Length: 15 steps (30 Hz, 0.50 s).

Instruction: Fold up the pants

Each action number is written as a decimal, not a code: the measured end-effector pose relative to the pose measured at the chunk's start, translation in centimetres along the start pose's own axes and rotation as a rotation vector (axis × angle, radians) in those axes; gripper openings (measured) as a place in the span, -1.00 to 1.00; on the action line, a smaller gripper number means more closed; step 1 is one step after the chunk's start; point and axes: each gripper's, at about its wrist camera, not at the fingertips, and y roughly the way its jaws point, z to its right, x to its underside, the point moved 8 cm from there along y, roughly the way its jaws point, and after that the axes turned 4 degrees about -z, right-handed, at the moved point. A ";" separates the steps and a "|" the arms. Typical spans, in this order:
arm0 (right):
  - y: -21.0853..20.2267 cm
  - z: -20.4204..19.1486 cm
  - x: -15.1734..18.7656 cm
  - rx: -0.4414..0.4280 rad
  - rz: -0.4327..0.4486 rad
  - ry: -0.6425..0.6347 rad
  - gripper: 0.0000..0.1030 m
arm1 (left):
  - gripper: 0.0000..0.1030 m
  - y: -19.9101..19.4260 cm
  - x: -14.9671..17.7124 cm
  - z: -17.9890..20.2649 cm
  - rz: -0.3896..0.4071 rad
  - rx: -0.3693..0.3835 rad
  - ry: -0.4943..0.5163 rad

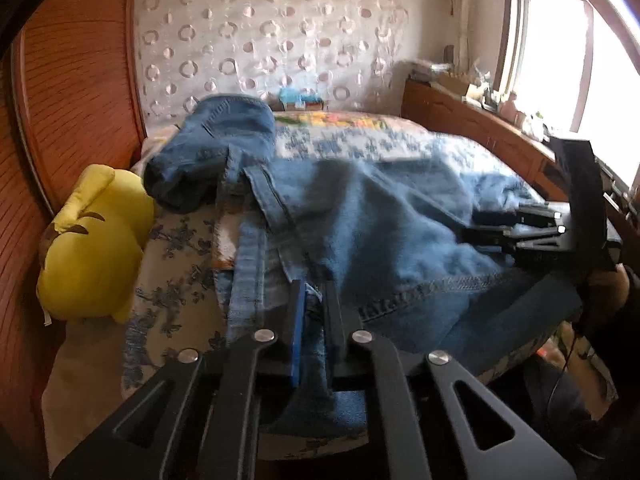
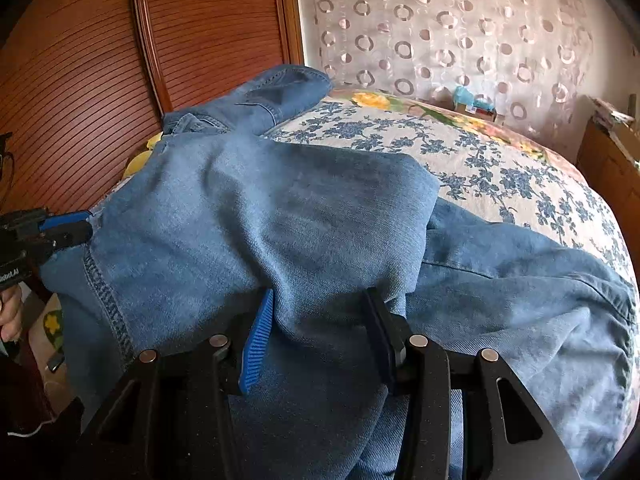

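Blue denim pants (image 1: 360,220) lie across the flowered bed, one part bunched at the far left (image 1: 224,132). My left gripper (image 1: 314,300) is shut on a fold of the denim near its stitched hem. It also shows at the left edge of the right wrist view (image 2: 68,228). My right gripper (image 2: 320,312) has a thick fold of the pants (image 2: 280,216) between its fingers, the jaws fairly wide apart and pressed against the cloth. In the left wrist view the right gripper (image 1: 500,228) sits at the right on the denim.
The bed (image 2: 500,172) has a blue-flower cover. A yellow plush toy (image 1: 92,248) lies at its left side by a wooden slatted wall (image 1: 68,100). A wooden shelf (image 1: 480,120) with clutter runs under the window at right. A curtain (image 2: 440,20) hangs behind.
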 end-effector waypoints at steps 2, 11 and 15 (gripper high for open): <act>-0.8 0.1 0.0 -0.010 0.006 0.014 -0.08 | -0.83 -1.9 -0.6 -0.8 0.043 0.006 -0.025; -2.7 0.4 1.0 -0.026 0.003 0.038 -0.08 | -0.70 -1.7 0.1 -1.6 -0.014 -0.021 -0.016; -3.4 0.2 1.7 -0.021 0.008 0.040 -0.08 | -0.27 -1.0 0.0 -1.7 -0.016 -0.018 -0.036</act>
